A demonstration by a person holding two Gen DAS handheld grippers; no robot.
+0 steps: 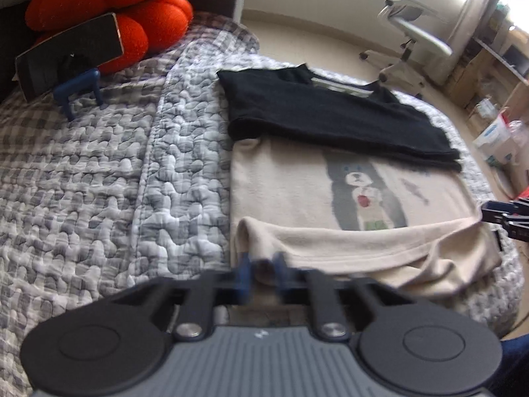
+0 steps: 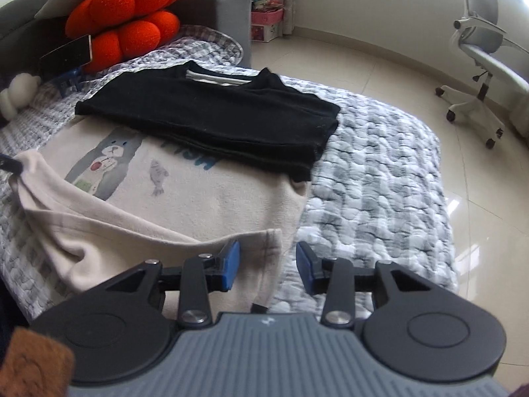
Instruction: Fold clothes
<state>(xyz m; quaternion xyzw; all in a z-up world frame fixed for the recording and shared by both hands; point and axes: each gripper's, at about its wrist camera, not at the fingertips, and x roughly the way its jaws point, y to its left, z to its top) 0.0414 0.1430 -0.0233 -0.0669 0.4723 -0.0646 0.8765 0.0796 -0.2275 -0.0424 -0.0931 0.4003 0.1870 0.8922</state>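
Note:
A beige shirt (image 1: 297, 192) with a bear print lies flat on the quilt, its near hem folded up over the print. My left gripper (image 1: 263, 266) is shut on the hem's left corner, with cloth bunched between the blue pads; the picture is blurred there. In the right wrist view the left gripper (image 2: 8, 163) holds that corner of the beige shirt (image 2: 198, 198) slightly raised. My right gripper (image 2: 267, 264) stands open, and the hem's right corner lies between its fingers. In the left wrist view the right gripper (image 1: 496, 215) sits at the hem's right end. A folded black shirt (image 1: 314, 115) (image 2: 215, 115) overlaps the beige shirt's far end.
A grey-white quilt (image 1: 99, 182) covers the sofa. Orange cushions (image 1: 115, 10) and a dark slab on a blue stand (image 1: 69, 56) sit at the back left. A white office chair (image 2: 479, 66) stands on the tiled floor (image 2: 396, 49) to the right; shelves and boxes (image 1: 496, 99) line the wall.

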